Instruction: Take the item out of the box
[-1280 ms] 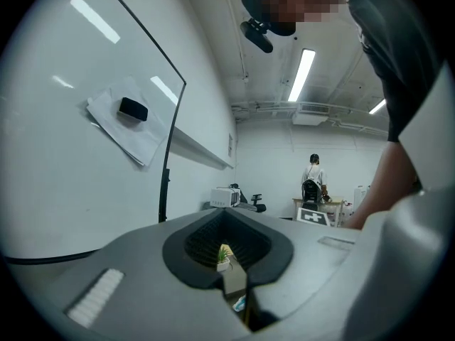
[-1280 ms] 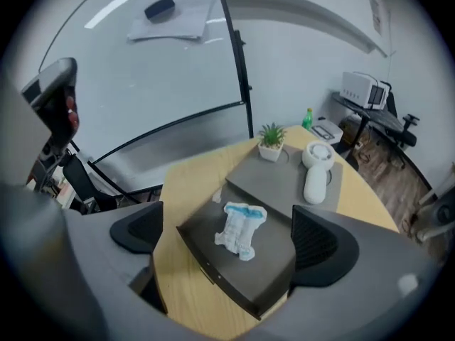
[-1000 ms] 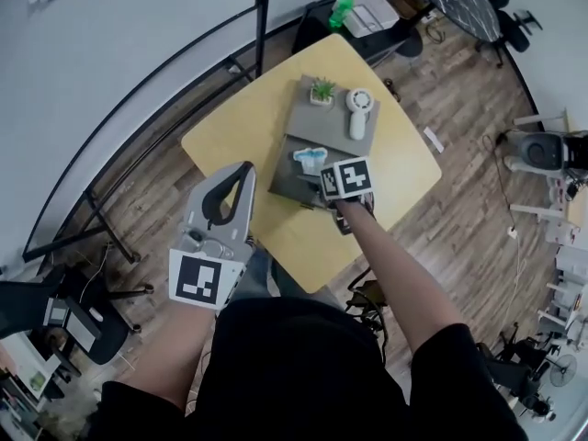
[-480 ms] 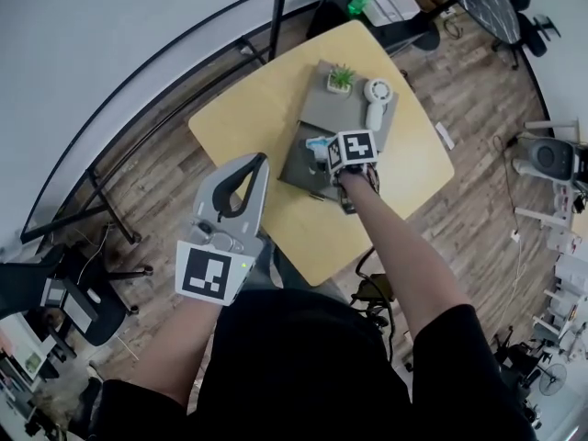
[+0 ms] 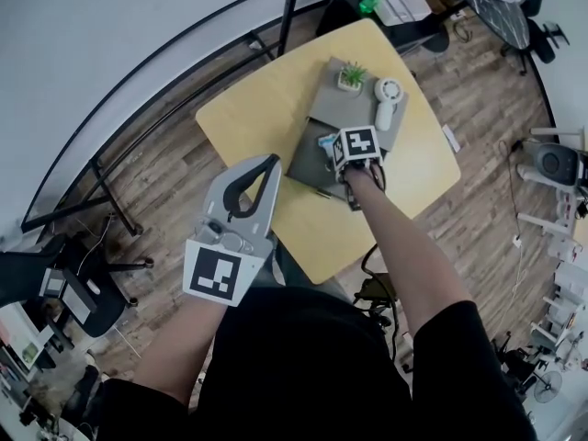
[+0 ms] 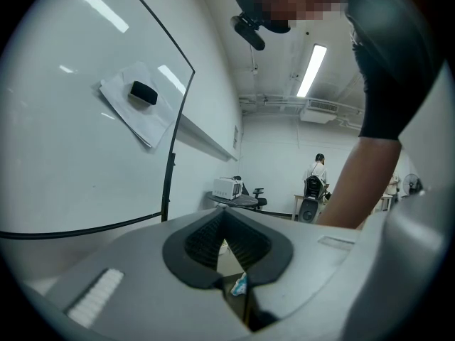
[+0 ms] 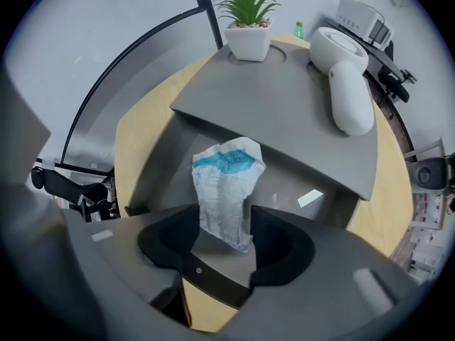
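Right tool (image 7: 226,227) is closing, pads pinching the packet (image 7: 227,172) in the box (image 7: 160,163) and hiding the box's front; left tool (image 6: 224,219) is hanging with jaws together.

Bright, even indoor light; a ceiling lamp (image 6: 311,71) streaks glare across the whiteboard (image 6: 64,176); fisheye edges bend and darken.

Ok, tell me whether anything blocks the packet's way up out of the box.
Nothing visible does. The packet stands between the closing jaws of the right gripper in the open box. The lid, carrying a plant and a fan, lies beyond the packet, not over it.
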Tool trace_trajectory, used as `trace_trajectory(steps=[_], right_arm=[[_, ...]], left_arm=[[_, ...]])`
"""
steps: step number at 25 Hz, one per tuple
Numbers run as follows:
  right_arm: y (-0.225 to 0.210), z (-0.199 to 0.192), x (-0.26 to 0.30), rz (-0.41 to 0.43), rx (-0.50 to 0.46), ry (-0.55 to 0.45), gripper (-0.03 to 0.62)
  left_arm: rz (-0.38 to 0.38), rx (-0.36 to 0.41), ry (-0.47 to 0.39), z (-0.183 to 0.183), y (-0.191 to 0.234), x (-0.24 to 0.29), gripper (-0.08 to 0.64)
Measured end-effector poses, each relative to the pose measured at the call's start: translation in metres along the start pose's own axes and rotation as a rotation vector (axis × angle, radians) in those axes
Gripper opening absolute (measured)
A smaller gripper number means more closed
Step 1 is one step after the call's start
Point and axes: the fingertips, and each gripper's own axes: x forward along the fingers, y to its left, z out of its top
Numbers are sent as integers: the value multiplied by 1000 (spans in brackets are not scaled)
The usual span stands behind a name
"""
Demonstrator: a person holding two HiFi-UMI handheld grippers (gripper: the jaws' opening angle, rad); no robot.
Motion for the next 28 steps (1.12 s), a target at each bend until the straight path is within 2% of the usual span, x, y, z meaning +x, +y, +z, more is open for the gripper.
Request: trace_trajectory(steps=[3, 8, 14, 18, 21, 28], right_arm=[[1, -1, 2, 1, -7, 2, 189], [3, -1, 0, 0, -76, 7, 115], [5, -4, -17, 41, -107, -27, 103], [9, 3, -55, 70, -133, -125, 103], [9, 10, -94, 60, -170, -220, 103], [14, 14, -217, 17, -251, -520, 103]], left_arm=[[0, -7, 4, -2, -1, -1, 0], [-5, -5, 8, -2, -2, 1, 0], [-14, -1, -2, 4, -7, 3, 0], [-27, -4, -9, 8, -13, 8, 0], [-46, 10, -28, 15, -22, 12, 0], [-97, 20, -80, 44, -47, 21, 0]])
